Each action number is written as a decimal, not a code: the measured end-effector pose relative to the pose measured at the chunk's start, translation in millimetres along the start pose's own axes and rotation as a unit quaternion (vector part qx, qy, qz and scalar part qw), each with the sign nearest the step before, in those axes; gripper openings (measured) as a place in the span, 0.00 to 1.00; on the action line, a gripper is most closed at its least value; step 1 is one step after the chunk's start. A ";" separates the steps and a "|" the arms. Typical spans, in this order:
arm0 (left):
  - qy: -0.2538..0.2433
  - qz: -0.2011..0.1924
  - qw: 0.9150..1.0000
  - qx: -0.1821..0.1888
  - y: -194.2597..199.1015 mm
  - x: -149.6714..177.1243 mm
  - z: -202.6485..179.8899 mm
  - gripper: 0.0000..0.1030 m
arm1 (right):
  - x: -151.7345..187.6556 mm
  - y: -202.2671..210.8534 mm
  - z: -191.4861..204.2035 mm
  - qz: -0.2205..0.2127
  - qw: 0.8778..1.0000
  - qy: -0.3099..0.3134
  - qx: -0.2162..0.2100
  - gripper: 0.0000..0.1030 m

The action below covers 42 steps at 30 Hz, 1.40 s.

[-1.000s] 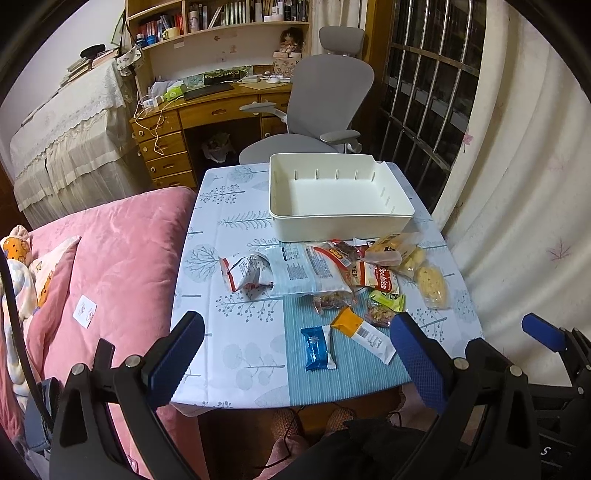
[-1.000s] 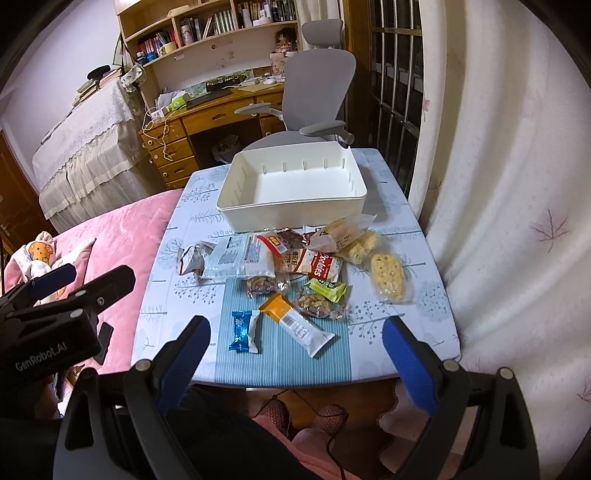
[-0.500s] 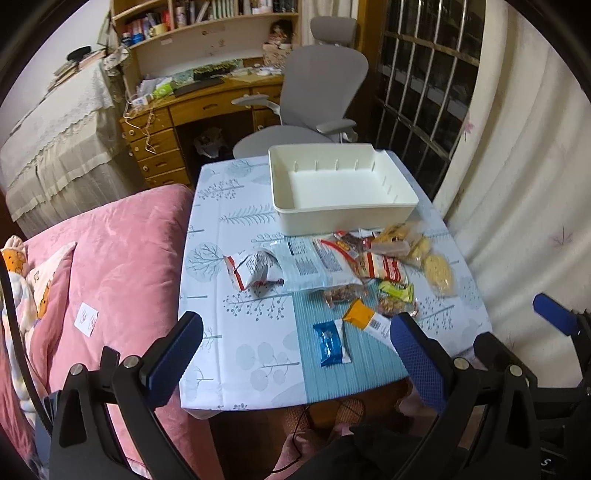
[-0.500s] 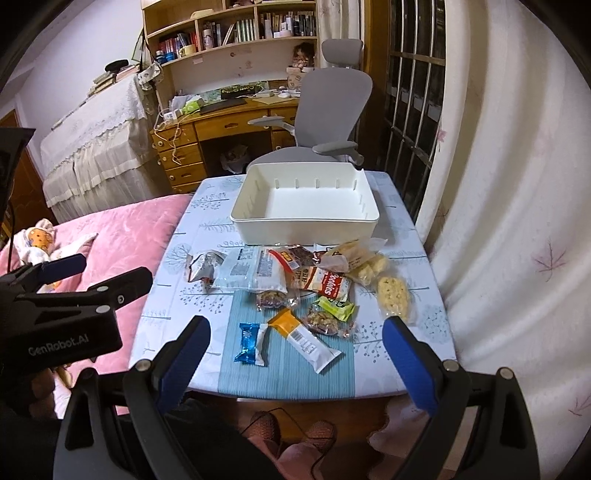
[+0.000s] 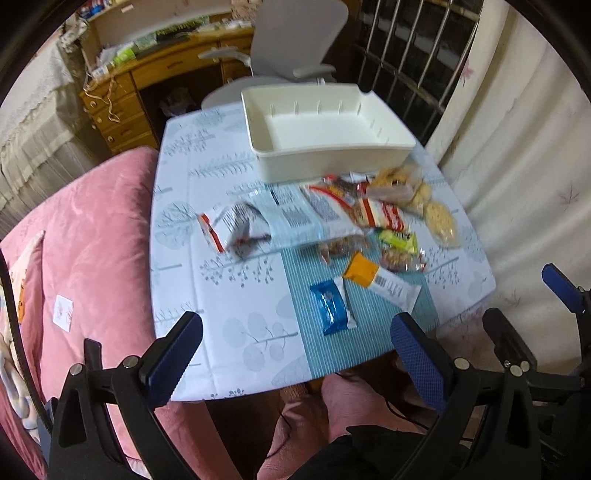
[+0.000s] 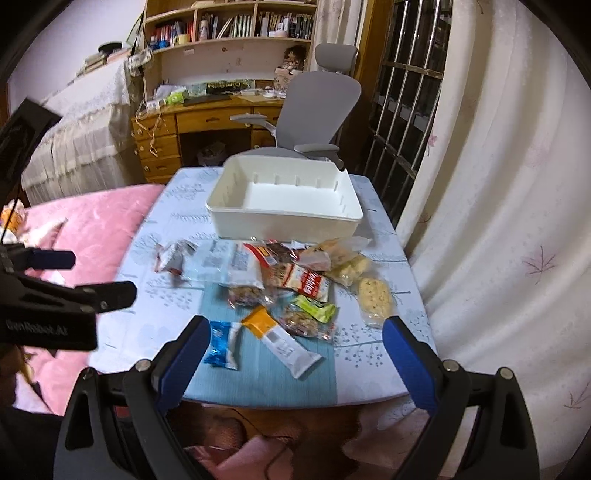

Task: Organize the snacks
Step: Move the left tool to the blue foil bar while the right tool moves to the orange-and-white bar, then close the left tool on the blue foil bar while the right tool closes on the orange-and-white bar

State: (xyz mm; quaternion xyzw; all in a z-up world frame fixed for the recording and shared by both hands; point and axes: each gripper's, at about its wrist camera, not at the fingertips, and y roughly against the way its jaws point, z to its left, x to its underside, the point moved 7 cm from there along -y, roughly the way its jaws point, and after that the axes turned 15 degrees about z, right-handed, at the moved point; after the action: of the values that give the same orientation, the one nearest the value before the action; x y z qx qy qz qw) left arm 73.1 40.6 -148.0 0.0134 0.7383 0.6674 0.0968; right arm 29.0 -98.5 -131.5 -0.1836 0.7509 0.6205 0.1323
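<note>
Both tongs, left [image 5: 295, 354] and right [image 6: 295, 354], gape apart, gripping nothing, above the snacks [image 6: 291, 280] before a white bin [image 6: 284, 218] – only the right view shows bookshelves [image 6: 229, 29].

Snack packets [image 6: 291, 280] before white bin [image 6: 284, 199]

grey office chair [image 6: 317, 110] centre top, wooden desk [image 6: 207, 122] left of it, bookshelf [image 6: 229, 26] above. lace-covered bed [image 6: 74, 125] upper left. barred window [image 6: 406, 92] upper right, white floral curtain [image 6: 498, 184] at right. pink quilt [image 5: 81, 236] at left.
</note>
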 end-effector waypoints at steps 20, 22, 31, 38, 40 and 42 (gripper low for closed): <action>0.018 0.160 0.987 -0.014 -167.1 -34.8 -31.3 0.96 | 19.4 -152.7 2.3 0.099 0.991 0.062 -0.059 0.81; 0.031 0.181 0.983 -0.014 -183.3 -36.0 -32.1 0.96 | 21.8 -167.2 4.2 0.114 0.988 0.073 -0.072 0.77; 0.086 0.252 0.964 -0.002 -232.6 -34.9 -26.0 0.69 | 22.6 -203.9 15.4 0.148 0.969 0.163 -0.110 0.70; 0.104 0.266 0.958 0.007 -251.1 -36.3 -18.8 0.57 | 20.8 -220.6 15.3 0.179 0.958 0.178 -0.133 0.57; 0.109 0.267 0.958 0.006 -252.2 -38.7 -15.5 0.54 | 21.5 -224.5 14.0 0.188 0.957 0.179 -0.132 0.54; 0.111 0.268 0.957 0.003 -250.1 -42.8 -10.6 0.49 | 20.9 -226.4 12.0 0.186 0.956 0.186 -0.127 0.50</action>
State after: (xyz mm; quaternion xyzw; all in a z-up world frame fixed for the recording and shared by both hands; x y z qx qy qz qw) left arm 140.7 -3.4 -388.8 0.1364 0.7154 0.6643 -0.1680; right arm 109.5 -125.9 -342.8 -0.1680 0.6977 0.6796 -0.1518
